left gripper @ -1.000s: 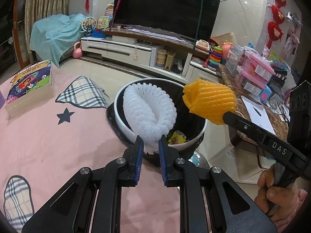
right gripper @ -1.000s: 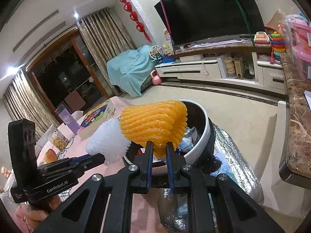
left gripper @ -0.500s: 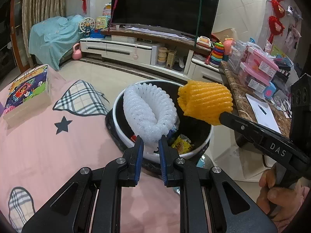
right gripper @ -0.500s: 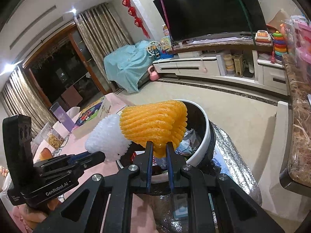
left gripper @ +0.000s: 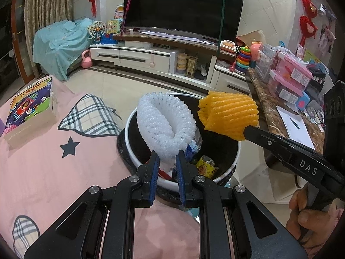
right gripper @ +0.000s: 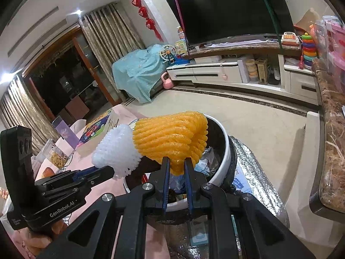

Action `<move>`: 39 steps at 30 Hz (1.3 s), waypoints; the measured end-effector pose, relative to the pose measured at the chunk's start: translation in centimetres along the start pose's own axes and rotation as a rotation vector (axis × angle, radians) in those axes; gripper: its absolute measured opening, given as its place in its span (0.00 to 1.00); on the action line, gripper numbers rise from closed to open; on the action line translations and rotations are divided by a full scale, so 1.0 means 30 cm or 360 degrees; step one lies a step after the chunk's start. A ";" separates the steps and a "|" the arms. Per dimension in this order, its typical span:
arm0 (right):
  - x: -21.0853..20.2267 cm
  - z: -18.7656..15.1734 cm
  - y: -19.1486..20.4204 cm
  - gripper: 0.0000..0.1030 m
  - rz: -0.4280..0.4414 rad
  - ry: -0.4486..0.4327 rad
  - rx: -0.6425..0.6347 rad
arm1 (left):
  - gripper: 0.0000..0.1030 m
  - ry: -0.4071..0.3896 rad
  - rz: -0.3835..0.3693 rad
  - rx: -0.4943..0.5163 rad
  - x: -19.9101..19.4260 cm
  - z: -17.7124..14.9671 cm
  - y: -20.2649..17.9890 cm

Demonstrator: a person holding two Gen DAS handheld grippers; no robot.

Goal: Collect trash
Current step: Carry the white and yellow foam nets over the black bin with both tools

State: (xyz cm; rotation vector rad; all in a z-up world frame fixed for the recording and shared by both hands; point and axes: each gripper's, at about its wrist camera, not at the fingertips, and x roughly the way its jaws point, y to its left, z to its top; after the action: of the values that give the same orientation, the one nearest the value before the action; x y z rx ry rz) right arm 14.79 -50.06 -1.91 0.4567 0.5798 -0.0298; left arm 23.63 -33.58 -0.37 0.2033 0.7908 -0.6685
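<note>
Both foam nets carried to the trash bin, held above its opening, not yet dropped; wrappers already inside, release remaining by judgement. Left gripper pinched narrow on lower end of white foam net, long axis rising away from fingers and leaning toward bin's far rim. Right gripper likewise pinched narrow on base of orange foam net, long axis lying roughly level, open end pointing left toward white net.

This is a family living room. A large black flat television stands at the top centre on a long white low cabinet. Red hanging decorations are on the right wall, and a colourful ring-stacking toy stands at centre right.
</note>
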 end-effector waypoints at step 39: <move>0.078 0.044 -0.019 0.13 -0.0033 0.0090 0.0004 | 0.14 0.0084 0.0069 0.0036 0.100 0.034 -0.010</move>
State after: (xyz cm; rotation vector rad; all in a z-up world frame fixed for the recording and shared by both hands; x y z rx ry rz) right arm 17.37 -50.89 -2.42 0.4551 0.6399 -0.0373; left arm 25.60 -35.66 -1.77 0.2591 0.8276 -0.6334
